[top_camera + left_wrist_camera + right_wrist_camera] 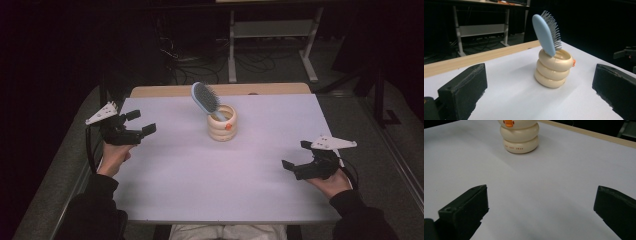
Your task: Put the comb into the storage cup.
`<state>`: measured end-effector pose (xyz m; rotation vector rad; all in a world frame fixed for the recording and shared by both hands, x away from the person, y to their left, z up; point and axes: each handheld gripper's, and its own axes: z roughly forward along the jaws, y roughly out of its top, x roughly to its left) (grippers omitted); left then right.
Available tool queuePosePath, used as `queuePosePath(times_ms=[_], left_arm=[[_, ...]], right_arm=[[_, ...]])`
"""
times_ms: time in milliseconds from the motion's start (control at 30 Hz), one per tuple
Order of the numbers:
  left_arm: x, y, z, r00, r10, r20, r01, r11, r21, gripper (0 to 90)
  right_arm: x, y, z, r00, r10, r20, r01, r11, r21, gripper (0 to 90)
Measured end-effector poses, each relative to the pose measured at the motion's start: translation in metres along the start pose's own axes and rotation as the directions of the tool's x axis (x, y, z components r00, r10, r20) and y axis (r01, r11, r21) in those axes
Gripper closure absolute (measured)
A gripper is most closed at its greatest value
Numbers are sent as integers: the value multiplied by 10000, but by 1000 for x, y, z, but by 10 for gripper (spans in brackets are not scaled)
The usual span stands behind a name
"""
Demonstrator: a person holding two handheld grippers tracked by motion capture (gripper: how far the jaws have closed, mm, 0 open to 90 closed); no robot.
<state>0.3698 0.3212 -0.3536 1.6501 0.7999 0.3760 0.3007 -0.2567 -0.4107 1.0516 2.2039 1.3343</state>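
Nearest the person's side, two dark sleeves come in at the bottom of the high view, each hand holding a claw over the white surface (pixel 200 175). The right claw (pixel 295 156) sits low near the right edge, its grey three-cornered plate on top and its cable trailing back past the hand. Its jaws stand wide apart with nothing between them; in the right gripper view they rise at the two bottom corners with bare white surface in the gap. The left claw (pixel 141 122) is held a little farther forward, at the left edge, also topped by a grey plate. Its jaws are wide open too and hold nothing; in the left gripper view they frame the bottom corners and point toward the middle of the surface.

Farther on, about mid-surface and slightly toward the far side, stands a cream cup (pixel 222 125) shaped like three stacked rings, upright, well apart from both claws. It carries a small orange beak (pixel 509 122) on the side facing the right claw, and a line of small print runs round its lowest ring, too small to read. A light blue hairbrush (pixel 205 98) stands in the cup, handle down inside it, the head leaning up and out toward the left and far side, bristles facing the person's right. In the left gripper view the brush's smooth blue back (pixel 544 35) faces the camera.

Beyond the cup, a pale wooden strip (pixel 220 90) runs along the far edge of the surface. Behind it the room is dark, with table legs and loose cables on the floor
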Motion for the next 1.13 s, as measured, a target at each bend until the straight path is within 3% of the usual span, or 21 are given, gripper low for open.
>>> queuePosePath(times_ms=[433, 633, 733, 900, 1033, 1133], left_arm=[[14, -25, -28, 9987, -361, -353, 355, 9992, -187, 0], [15, -39, -40, 9974, -320, -647, 307, 9993, -222, 0], [15, -47, -48, 9957, -231, -898, 214, 9996, -202, 0], [13, -60, -52, 9953, -92, -968, 80, 9999, -123, 0], [9, -67, -52, 9951, 249, -957, -219, 9992, 320, 0], [8, -70, -53, 9949, 273, -972, -233, 9988, 428, 0]], right_arm=[[2, 0, 3, 10000, -61, -70, 62, 9999, 145, 0], [2, 0, 2, 10000, -31, -84, 32, 9999, 117, 0], [2, 0, 2, 9999, -27, -100, 28, 9999, 108, 0], [2, 0, 1, 9995, -3, -309, 4, 10000, 40, 0], [2, 0, 1, 9993, -10, -363, 12, 10000, 29, 0], [2, 0, 1, 9993, 29, -385, -29, 10000, 10, 0]])
